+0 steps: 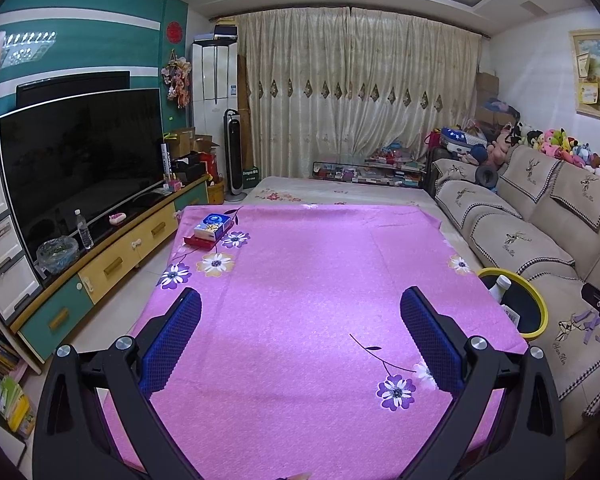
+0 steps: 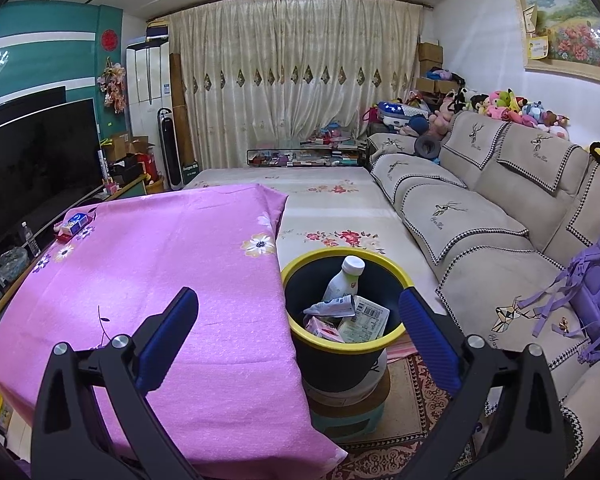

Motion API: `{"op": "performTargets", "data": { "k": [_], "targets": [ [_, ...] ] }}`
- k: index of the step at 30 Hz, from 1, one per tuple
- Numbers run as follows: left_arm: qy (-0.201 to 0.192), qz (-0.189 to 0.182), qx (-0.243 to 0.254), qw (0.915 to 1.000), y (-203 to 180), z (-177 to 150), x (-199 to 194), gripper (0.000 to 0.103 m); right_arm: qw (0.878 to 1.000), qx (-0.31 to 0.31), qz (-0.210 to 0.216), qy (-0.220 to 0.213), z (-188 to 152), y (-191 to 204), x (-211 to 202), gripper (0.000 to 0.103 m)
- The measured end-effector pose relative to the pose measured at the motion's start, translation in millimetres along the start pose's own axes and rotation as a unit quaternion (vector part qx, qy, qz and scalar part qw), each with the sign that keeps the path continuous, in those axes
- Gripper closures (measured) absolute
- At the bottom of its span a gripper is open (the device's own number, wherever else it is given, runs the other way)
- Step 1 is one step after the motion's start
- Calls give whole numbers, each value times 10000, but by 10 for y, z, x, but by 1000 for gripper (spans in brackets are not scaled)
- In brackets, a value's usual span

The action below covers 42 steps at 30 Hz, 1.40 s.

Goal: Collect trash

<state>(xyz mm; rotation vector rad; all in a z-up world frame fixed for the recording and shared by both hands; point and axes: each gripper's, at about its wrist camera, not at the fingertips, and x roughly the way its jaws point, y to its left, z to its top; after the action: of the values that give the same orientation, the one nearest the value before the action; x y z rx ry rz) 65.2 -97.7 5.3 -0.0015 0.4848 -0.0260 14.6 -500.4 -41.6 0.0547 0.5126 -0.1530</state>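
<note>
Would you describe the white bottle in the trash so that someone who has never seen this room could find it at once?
Start at the pink flowered tablecloth and go to its sofa-side edge, where a black bin with a yellow rim stands on a stool. Inside, the white bottle leans upright against the far wall. Its white screw cap and tall shape set it apart from the flat cartons and printed wrappers lying below it.

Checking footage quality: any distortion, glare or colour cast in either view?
Left wrist: fisheye bends the TV edges, corners vignette black, light glare on the teal wall. Right wrist: same barrel distortion, sofa curves; both look cool, purplish; focus sharp.
</note>
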Motion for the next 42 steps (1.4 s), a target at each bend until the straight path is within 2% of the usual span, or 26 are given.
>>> {"op": "performTargets", "data": {
  "k": [42],
  "targets": [
    [129, -44, 29, 9999, -49, -37, 100, 5, 9999, 24, 29, 115, -50, 49, 102, 7]
  ]
}}
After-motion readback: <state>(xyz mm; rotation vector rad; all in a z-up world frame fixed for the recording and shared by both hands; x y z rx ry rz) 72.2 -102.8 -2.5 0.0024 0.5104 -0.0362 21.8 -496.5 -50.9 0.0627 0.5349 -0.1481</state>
